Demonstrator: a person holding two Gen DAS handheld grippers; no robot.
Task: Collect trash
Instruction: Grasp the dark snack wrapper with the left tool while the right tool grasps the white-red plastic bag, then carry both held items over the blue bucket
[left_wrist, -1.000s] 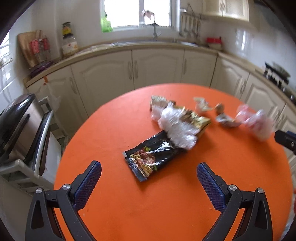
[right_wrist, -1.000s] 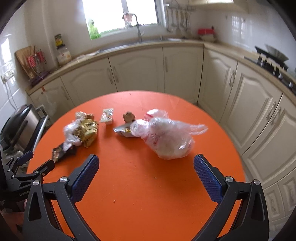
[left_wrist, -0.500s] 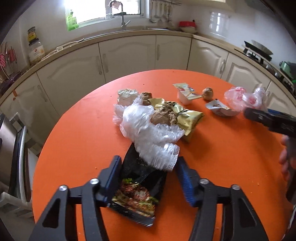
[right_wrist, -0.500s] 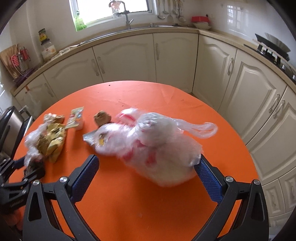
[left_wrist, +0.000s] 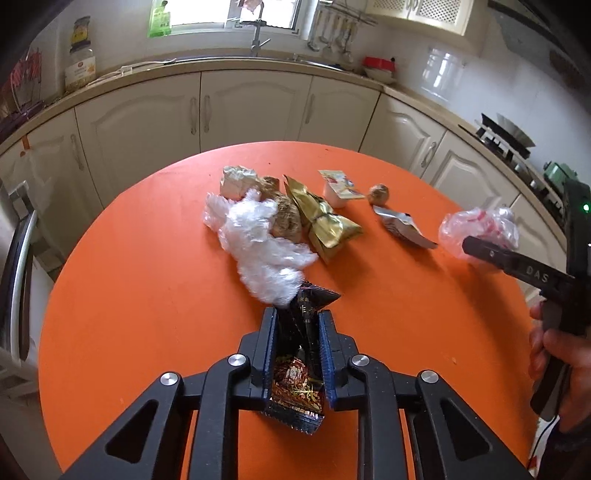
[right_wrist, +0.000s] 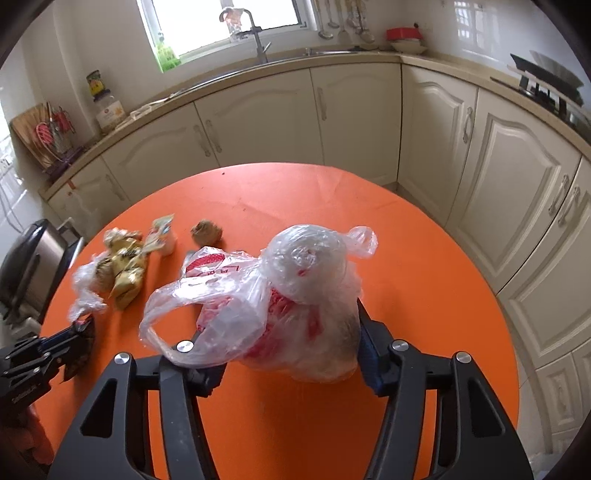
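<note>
The left hand-held gripper (left_wrist: 295, 334), jaws just closing, is clamping the black foil snack wrapper (left_wrist: 295, 373) on the round orange bench (left_wrist: 147, 314); its long axis is pointing away, its middle hidden. Right of it, the right hand-held gripper (right_wrist: 288, 354), also closing, is squeezing the clear crumpled plastic bag (right_wrist: 280, 295).

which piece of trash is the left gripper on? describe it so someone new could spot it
On the round orange table, look at the near end of the litter trail, just below the crumpled clear plastic wrap. The left gripper, whose jaws have just been closing, pinches a black snack wrapper. It is the only dark piece, with a printed food picture; its neighbours are clear or gold.
</note>
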